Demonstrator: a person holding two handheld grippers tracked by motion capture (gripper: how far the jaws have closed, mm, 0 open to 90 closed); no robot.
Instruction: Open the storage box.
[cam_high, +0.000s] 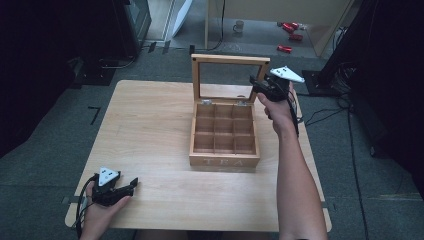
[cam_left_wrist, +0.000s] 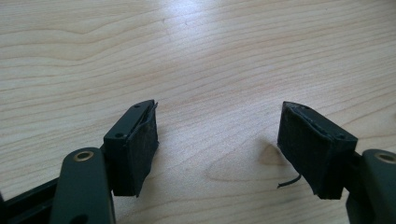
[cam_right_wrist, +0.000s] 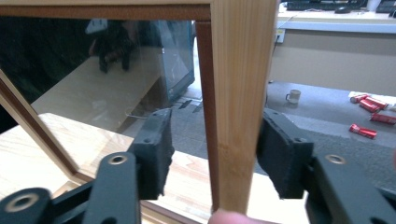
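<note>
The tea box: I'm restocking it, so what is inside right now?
The tea box stands open, lid upright. Its compartments appear to hold no tea, just bare wood dividers in a grid. The front row's floor is partly hidden behind the front wall, so something small there cannot be ruled out.

Camera layout: one fixed overhead, two gripper-mounted.

The high view looks forward and down over the whole table and floor beyond. The left gripper view faces the tabletop at close range. The right gripper view looks along its jaws, close to the box lid; it shares the lid, table and floor with the high view.
</note>
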